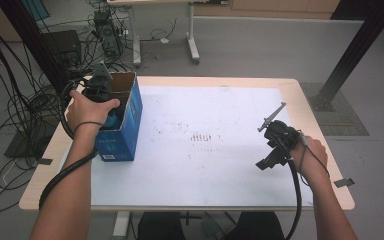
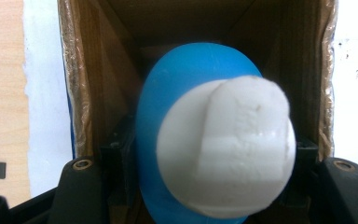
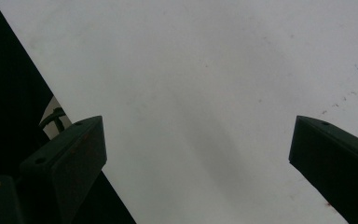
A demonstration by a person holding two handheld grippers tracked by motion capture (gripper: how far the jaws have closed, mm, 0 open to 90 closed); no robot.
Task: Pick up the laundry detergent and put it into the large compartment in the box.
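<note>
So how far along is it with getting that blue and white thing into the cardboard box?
Done: the left gripper is shut on the blue and white object, which sits low in the open cardboard box. In hand: that grip. Left: letting go and lifting clear. The right gripper rests open over the white sheet, holding nothing.

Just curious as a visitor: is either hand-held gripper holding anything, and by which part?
The left hand-held gripper clamps a blue-and-white rounded object by its sides, inside the open cardboard box. The right hand-held gripper holds nothing.
</note>
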